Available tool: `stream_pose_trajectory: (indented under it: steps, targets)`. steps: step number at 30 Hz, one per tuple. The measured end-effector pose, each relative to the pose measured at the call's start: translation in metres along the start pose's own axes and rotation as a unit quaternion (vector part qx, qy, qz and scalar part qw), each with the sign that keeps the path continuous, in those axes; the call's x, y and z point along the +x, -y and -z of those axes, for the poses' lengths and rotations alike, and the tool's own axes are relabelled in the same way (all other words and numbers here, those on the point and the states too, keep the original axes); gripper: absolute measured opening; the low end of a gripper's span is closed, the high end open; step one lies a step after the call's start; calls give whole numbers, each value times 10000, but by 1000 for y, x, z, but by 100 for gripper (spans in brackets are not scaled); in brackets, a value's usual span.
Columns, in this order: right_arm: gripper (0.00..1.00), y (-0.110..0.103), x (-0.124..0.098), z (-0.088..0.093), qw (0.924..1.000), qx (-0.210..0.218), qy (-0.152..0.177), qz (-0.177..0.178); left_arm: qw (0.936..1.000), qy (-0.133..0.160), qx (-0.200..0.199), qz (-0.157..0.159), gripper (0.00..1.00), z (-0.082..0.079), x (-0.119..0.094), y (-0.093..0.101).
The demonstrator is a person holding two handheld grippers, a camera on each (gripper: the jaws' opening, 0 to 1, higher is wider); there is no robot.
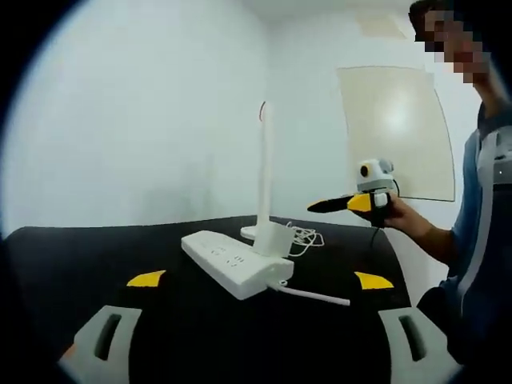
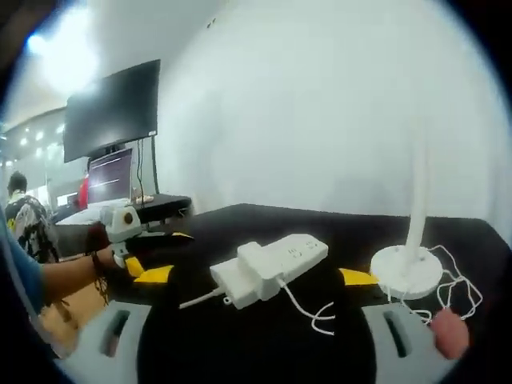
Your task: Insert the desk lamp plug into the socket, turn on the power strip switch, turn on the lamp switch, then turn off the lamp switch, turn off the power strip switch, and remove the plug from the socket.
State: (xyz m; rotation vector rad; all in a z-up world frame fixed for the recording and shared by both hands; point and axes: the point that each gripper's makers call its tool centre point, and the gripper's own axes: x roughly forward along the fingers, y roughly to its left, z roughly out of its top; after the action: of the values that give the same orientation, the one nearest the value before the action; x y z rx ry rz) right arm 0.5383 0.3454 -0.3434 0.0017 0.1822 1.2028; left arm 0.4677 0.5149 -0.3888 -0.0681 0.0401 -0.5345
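Meanwhile, both grippers hang spread and empty above the black table.

From the left gripper view, the left gripper [image 1: 260, 280] holds its yellow-tipped jaws wide apart, gripping nothing, with the white power strip [image 1: 234, 261] lying on the black table [image 1: 88, 256] between and beyond them. A white plug block [image 1: 272, 239] sits in the strip's far end, its thin cord [image 1: 304, 238] coiled beside the desk lamp [image 1: 263, 172], which stands upright just behind. Farther right, a person's hand [image 1: 400, 218] carries the right gripper [image 1: 316, 207]. From the right gripper view, that gripper's jaws also stand wide and empty, and a dark monitor [image 2: 116, 108] hangs well behind.
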Motion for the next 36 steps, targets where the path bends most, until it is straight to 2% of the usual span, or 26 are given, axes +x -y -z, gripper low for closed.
stream_pose_trajectory:
  steps: [4,12,15,17,23,27,32,36]
  targets:
    - [72,-6,5,9,9999,118,3,9,9999,-92,21,74,89,4,0,1]
    - [71,-27,21,29,9996,263,-99,-42,9999,-78,65,67,89,5,-2,0]
    - [67,-33,29,37,9992,359,-147,-21,9999,-64,84,72,89,4,-3,-1]
    - [66,-28,34,41,9990,400,-201,39,9999,-50,86,86,89,4,-3,0]
    - [61,-37,44,49,9981,512,-321,148,9999,57,53,101,89,0,-6,1]
    - [59,-38,51,56,9958,788,-356,286,9999,59,61,116,89,-2,-7,2]
    - [56,-38,60,68,9944,791,-536,457,9999,47,76,99,89,-2,-8,4]
    - [54,-35,67,66,9934,894,-459,544,9999,62,77,91,89,-3,-8,5]
